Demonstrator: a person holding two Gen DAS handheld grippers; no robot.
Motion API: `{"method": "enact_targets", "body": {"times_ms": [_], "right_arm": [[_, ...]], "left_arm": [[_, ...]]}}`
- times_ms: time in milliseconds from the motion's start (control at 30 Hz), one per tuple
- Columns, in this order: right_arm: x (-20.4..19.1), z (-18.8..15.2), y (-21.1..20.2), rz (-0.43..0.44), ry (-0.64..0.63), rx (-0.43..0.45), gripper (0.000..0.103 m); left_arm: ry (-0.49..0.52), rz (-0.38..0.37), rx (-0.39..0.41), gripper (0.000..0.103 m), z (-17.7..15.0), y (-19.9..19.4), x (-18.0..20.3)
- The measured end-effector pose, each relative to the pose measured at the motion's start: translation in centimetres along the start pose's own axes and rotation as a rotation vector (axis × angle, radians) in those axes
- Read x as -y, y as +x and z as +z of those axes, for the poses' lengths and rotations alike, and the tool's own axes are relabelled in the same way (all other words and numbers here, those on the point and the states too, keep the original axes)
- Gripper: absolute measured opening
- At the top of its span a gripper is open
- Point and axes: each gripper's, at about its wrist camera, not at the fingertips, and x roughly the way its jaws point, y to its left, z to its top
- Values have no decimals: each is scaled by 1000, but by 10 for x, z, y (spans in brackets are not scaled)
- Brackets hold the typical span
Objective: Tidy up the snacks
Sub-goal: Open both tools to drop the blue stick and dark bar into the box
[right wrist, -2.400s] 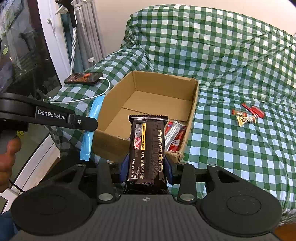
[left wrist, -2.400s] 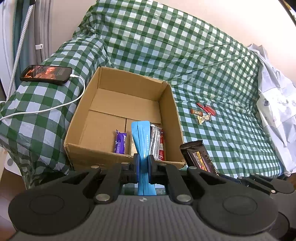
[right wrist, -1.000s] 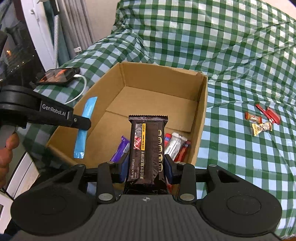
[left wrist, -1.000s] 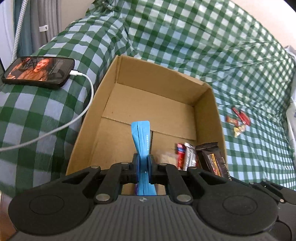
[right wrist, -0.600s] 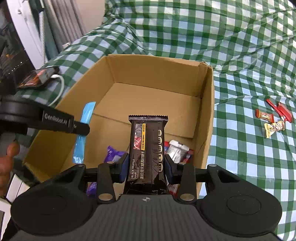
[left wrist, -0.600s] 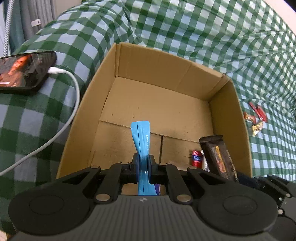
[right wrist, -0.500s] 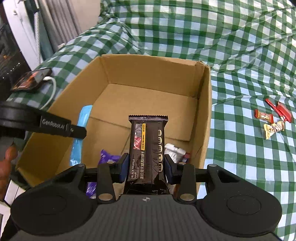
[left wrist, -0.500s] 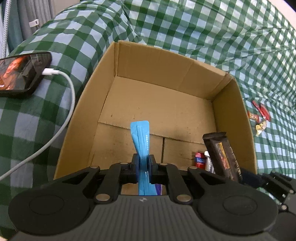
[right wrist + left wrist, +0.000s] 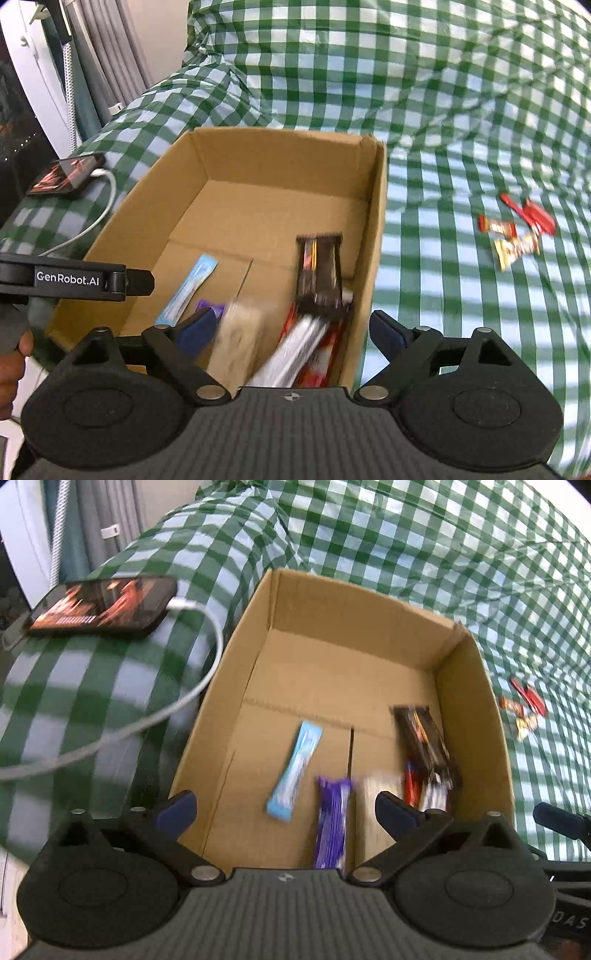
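Note:
An open cardboard box [image 9: 369, 627] [image 9: 288, 144] sits on the green checked cloth. Inside lie a light blue stick packet [image 9: 295, 771] [image 9: 188, 291], a purple bar [image 9: 331, 827], a pale blurred packet [image 9: 240, 339], red and silver packets [image 9: 306, 354] and a black bar [image 9: 424, 746] [image 9: 319, 273] leaning by the right wall. My left gripper [image 9: 286, 810] is open and empty over the box's near edge. My right gripper [image 9: 291, 330] is open and empty above the box's near right corner. Several small red and yellow snacks [image 9: 517, 232] [image 9: 522, 709] lie on the cloth to the right.
A phone [image 9: 103, 607] with a white charging cable [image 9: 177, 701] lies on the cloth left of the box. Curtains and a white frame stand at the far left. The left gripper's arm [image 9: 74, 282] crosses the right wrist view at the left.
Both grippers have opened. The blue stick packet dropped from the left gripper and the black bar from the right; both now lie in the box. The views are blurred by motion.

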Motion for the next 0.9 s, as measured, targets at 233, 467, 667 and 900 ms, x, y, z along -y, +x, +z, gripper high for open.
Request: {"method": "enact_targets", "body": {"times_ms": [233,467,667,900], "right_arm": [[-12,-38,-57,19,38,9,92],[-25,-67,-99,27,23,66,93],[-23,-82,-130,24,35,132,94],[-15,-95,-148,26,66,164,95]], "left_arm": [[31,-9,22,103,-41,-50,6],[67,-10,102,103,-68,-95,17],[86,-9,149,103,-84,-122,26],[105,-9,171,103,-98,-141,34]]}}
